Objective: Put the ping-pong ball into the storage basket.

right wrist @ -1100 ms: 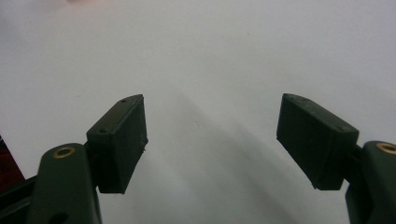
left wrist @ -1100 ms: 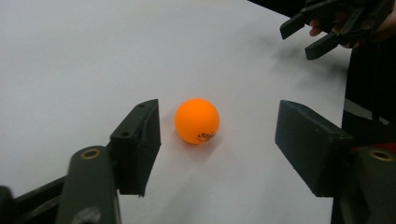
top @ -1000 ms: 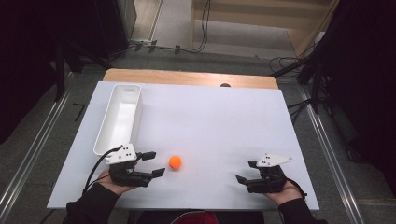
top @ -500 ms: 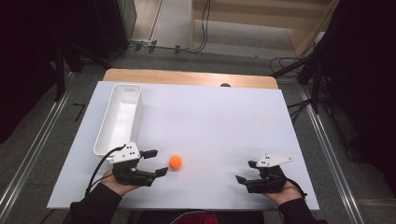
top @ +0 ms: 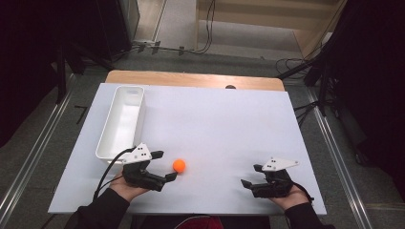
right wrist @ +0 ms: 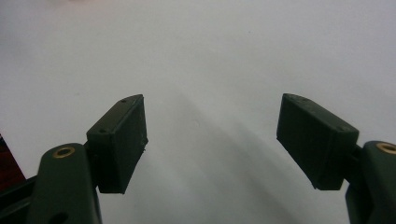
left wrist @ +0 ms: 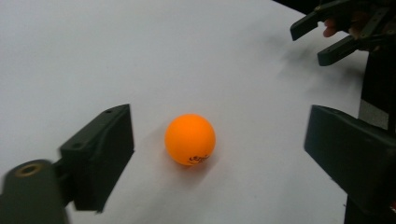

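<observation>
Ball [left wrist: 190, 139]: one, orange, on the table between my left claw's [top: 163, 165] spread jaws, which have just been opening; neither pad touches it. My right claw [top: 252, 175] is agape too, holding nothing, well apart from the ball. One white bin [top: 121, 120] lies beyond my left claw. One white table [top: 215, 119] on a grey floor, dark room around.

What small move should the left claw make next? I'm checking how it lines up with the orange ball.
Probably ease the left claw forward a little, then close. Its jaws have just been opening and now stand wide, with the orange ball resting on the white table between them but touching neither pad. In the high view the ball sits just off the jaw tips.
</observation>
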Demonstrator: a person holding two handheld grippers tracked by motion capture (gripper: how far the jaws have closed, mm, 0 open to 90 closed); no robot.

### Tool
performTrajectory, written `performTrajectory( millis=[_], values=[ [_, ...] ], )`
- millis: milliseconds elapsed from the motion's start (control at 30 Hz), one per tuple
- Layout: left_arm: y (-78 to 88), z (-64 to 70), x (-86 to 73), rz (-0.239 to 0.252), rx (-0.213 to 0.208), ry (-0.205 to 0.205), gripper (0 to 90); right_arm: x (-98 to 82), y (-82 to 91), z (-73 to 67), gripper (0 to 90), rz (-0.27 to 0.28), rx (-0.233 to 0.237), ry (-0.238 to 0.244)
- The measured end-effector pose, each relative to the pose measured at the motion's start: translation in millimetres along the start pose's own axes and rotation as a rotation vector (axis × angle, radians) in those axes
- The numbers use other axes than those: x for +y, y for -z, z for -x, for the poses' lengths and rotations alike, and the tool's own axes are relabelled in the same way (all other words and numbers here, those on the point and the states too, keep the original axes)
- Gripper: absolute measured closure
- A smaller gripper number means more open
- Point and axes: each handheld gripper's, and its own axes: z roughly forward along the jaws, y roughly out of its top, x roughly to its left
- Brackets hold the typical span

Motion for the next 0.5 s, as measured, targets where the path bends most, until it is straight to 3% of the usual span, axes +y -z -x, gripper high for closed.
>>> performTrajectory(
  millis=[233,333,500],
  values=[
    [-2.8,-1.5,2.4,-0.005,0.009,-0.009,3.4,0.0,0.0,-1.0,23.1,-0.005,0.004,-0.005],
    [-5.5,-1.6,4.6,-0.046,0.021,0.007,0.1,-0.1,-0.2,-0.8,23.1,-0.007,0.003,0.000],
    [-11.1,0.7,7.3,-0.075,0.022,-0.020,0.0,-0.4,-0.1,-1.3,23.0,-0.012,0.002,0.000]
  ],
)
